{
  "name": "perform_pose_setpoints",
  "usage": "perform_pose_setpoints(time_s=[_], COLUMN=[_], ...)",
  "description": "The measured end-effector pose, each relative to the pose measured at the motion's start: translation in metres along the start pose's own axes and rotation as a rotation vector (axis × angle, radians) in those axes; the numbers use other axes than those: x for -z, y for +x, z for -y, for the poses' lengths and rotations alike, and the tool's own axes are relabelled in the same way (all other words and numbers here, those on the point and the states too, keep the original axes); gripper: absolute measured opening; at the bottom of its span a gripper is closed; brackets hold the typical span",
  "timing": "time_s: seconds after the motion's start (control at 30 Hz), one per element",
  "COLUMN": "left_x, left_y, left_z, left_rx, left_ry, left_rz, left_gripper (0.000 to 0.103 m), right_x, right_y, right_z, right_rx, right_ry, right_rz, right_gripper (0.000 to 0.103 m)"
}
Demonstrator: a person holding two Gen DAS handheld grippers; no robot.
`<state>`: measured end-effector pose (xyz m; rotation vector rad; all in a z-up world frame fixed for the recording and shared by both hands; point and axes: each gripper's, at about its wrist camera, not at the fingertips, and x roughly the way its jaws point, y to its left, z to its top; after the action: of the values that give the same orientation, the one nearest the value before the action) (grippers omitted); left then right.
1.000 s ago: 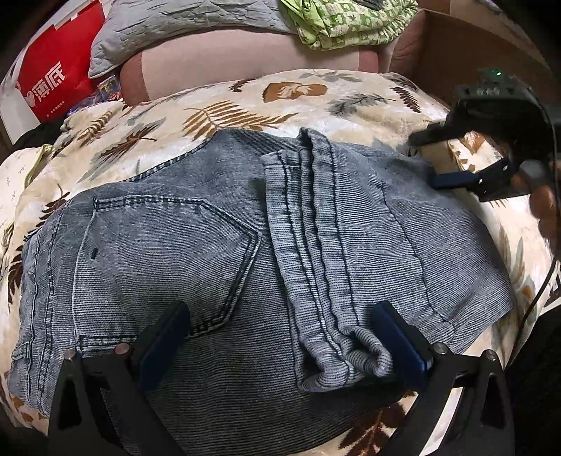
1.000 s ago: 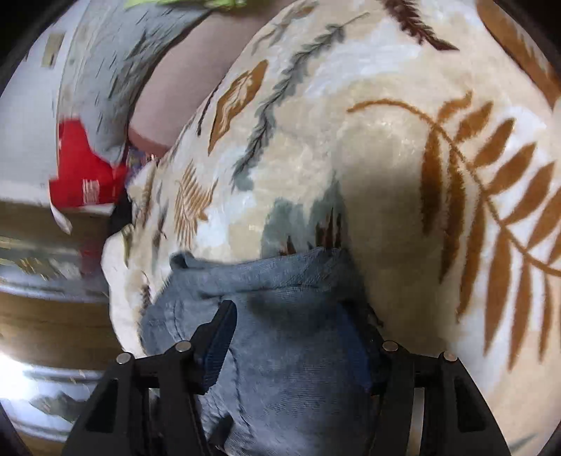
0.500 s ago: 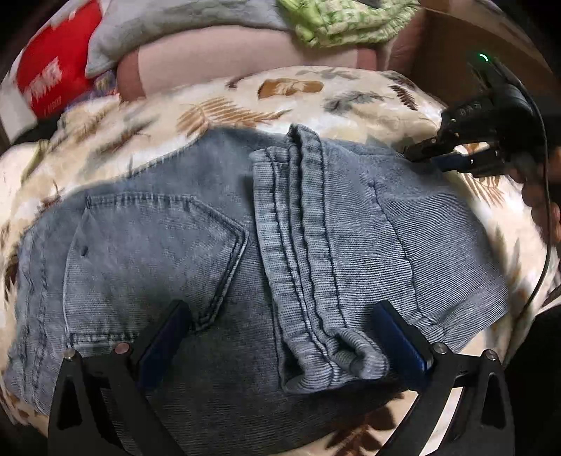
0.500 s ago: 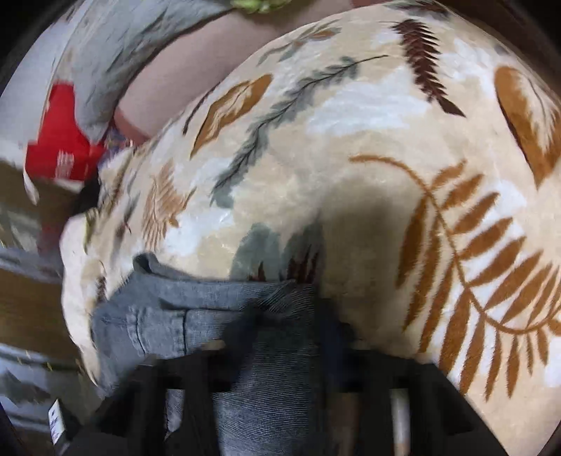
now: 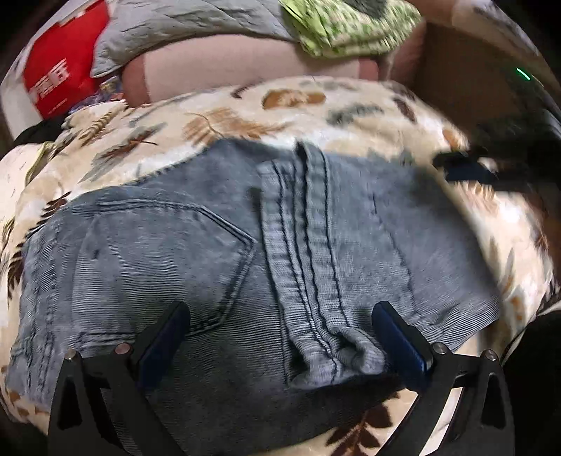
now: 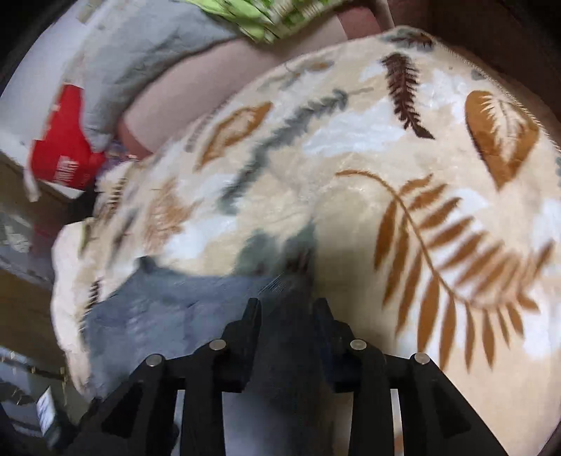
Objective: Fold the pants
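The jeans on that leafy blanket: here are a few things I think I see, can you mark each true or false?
1. The jeans lie folded on a blanket printed with leaves. True.
2. A back pocket faces up. True.
3. The left gripper is clamped shut on the jeans. False: its jaws stand wide open, one on either side of the bunched hem.
4. The right gripper hangs over bare blanket, far from the denim. False: it sits at the jeans' edge, jaws narrow and opening, with dark denim between them; whether they pinch it is too blurred to tell.
5. Green patterned cloth lies behind the blanket. True.
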<state>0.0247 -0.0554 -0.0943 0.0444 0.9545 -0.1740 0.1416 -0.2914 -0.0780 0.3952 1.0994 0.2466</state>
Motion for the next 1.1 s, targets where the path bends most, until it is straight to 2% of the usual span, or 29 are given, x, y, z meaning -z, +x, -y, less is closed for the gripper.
perform_pose_setpoints(time_s=[0.07,0.13,0.2,0.27,0.3,0.37,0.43,0.53,0.57,0.6,0.63,0.67,0.7,0.77,0.87,0.9,1.0,1.07,1.1], left_x=[-0.001,0.002,0.005,0.004,0.004,0.003,-0.001,-0.007,-0.007,-0.004,-0.001,0.005,0.008,0.009,0.011,0.011,0.013,0.014,0.014], left_y=[-0.014,-0.017,-0.017,-0.025,-0.031,-0.042,-0.045,-0.040,-0.028,-0.017,-0.005,0.008,0.009,0.007,0.007,0.007,0.006,-0.001,-0.005], left_z=[-0.004,-0.005,-0.010,-0.017,-0.018,-0.020,-0.018,-0.007,-0.001,0.003,0.006,0.007,0.005,0.004,0.003,0.003,0.002,-0.001,-0.003], left_rx=[0.003,-0.003,-0.014,-0.001,-0.001,-0.018,-0.003,0.021,-0.002,-0.045,-0.078,-0.072,-0.067,-0.059,-0.052,-0.050,-0.040,-0.018,-0.004], left_ry=[-0.009,-0.009,-0.031,-0.072,-0.078,-0.091,-0.100,-0.092,-0.064,-0.035,-0.009,0.004,-0.007,-0.010,-0.002,0.001,0.005,0.003,-0.001], left_rz=[0.033,0.027,0.006,0.008,0.021,0.049,0.051,0.043,0.011,-0.027,-0.069,-0.116,-0.104,-0.087,-0.075,-0.069,-0.055,-0.043,-0.032], left_gripper=[0.103,0.103,0.103,0.103,0.103,0.103,0.103,0.103,0.103,0.103,0.103,0.103,0.103,0.103,0.103,0.103,0.103,0.103,0.103], right_x=[0.022,0.050,0.079,0.101,0.102,0.096,0.087,0.083,0.086,0.089,0.092,0.088,0.084,0.064,0.026,0.015,-0.006,-0.004,-0.001], right_y=[-0.017,-0.025,-0.018,0.006,0.004,-0.009,-0.025,-0.025,-0.018,-0.004,0.005,-0.001,-0.005,-0.021,-0.017,-0.009,0.039,0.086,0.100], right_z=[-0.007,-0.009,-0.009,0.000,0.003,0.003,-0.009,-0.010,-0.006,0.003,0.011,0.012,0.009,-0.007,-0.047,-0.063,-0.117,-0.141,-0.141], right_rx=[-0.053,-0.100,-0.135,-0.121,-0.136,-0.156,-0.176,-0.191,-0.176,-0.151,-0.171,-0.182,-0.173,-0.130,-0.083,-0.059,0.111,0.236,0.272], right_ry=[-0.004,0.022,0.012,0.007,0.018,0.060,0.006,0.011,0.028,0.056,0.087,0.098,0.097,0.027,-0.096,-0.148,-0.360,-0.491,-0.525], right_rz=[-0.012,-0.041,-0.092,-0.168,-0.131,-0.117,-0.071,-0.080,-0.102,-0.166,-0.207,-0.192,-0.200,-0.153,-0.131,-0.135,-0.171,-0.242,-0.278], right_gripper=[0.037,0.038,0.043,0.048,0.047,0.047,0.048,0.058,0.066,0.067,0.066,0.066,0.066,0.066,0.066,0.065,0.065,0.065,0.065])
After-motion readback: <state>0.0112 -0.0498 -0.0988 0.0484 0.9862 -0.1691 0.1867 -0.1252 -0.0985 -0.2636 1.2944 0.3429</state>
